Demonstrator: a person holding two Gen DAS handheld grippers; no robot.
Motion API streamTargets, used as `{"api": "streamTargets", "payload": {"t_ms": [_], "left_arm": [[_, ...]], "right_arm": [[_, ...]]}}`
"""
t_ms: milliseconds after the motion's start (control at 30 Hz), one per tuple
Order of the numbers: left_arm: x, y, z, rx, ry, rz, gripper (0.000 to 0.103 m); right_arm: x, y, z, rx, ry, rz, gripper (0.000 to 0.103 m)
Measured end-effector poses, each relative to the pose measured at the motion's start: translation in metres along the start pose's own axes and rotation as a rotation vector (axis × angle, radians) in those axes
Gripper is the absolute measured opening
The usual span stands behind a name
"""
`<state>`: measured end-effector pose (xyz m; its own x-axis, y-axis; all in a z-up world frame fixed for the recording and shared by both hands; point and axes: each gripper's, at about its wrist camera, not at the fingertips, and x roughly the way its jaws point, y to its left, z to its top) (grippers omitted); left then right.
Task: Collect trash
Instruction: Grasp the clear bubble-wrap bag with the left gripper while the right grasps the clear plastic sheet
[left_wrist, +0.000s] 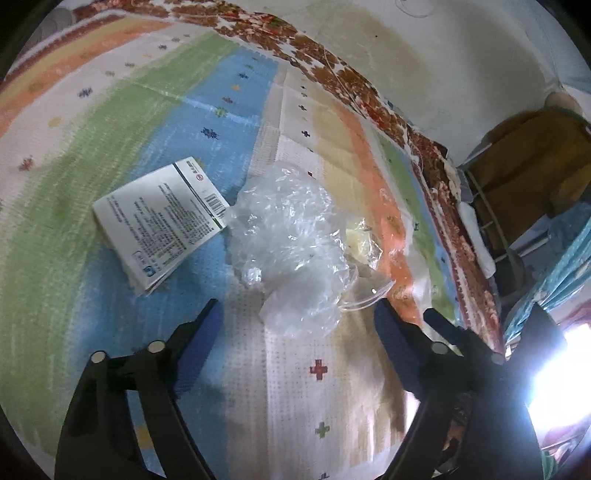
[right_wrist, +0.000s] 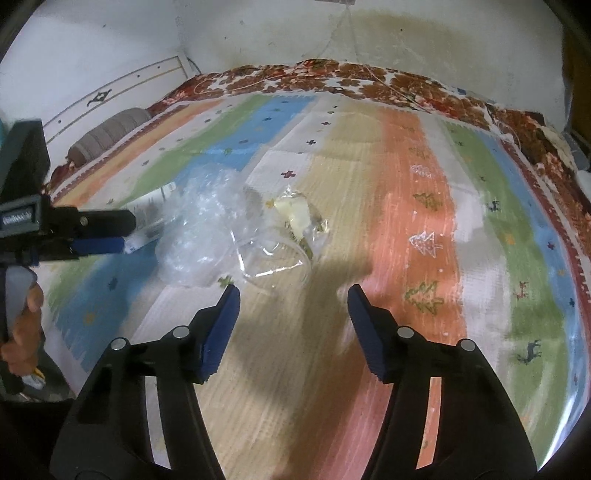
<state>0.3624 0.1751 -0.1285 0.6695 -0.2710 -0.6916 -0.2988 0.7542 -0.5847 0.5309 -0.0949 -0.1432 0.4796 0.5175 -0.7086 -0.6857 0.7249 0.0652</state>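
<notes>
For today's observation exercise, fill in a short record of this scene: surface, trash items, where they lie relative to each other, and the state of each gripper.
Surface: striped mat with small cross and tree motifs
Trash 1: crumpled clear plastic bag
Trash 2: flat printed carton, touching the bag's left edge in the left wrist view
Trash 3: small clear wrapper with yellowish contents, at the bag's right side
Left gripper: open, jaws either side of the bag's near end, not pressing it
Right gripper: open, nothing between its jaws, short of the wrapper
</notes>
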Motion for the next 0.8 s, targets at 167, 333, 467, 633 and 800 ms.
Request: {"api": "streamTargets", "payload": {"t_ms": [167,333,467,633,800], "left_arm": [[0.011,0.009,0.004,-0.067,-0.011,-0.049,0.069],[0.023,0.002,0.002,-0.023,0.012,-0.047,0.061],[0.029,0.006,0.002,-0.022,0.011,-0.058,0.055],[0.037,0.005,0.005,-0.007,0.023,-0.052,0.055],[0.04,0.0,0.005,0.01,0.022,-0.064,0.055]], "right_arm": [[0.013,-0.003,0.004,-0.001,0.01,0.012,0.048],[0.027,-0.004,0.008,0.01,0.005,0.006,0.042],[0.042,-0.002,0.007,0.007,0.018,0.007,0.032],[0.056,-0.005,0.007,0.051,0.027,0.027,0.016],[0.066,-0.008,0.007,0.08,0.049,0.053,0.004]]}}
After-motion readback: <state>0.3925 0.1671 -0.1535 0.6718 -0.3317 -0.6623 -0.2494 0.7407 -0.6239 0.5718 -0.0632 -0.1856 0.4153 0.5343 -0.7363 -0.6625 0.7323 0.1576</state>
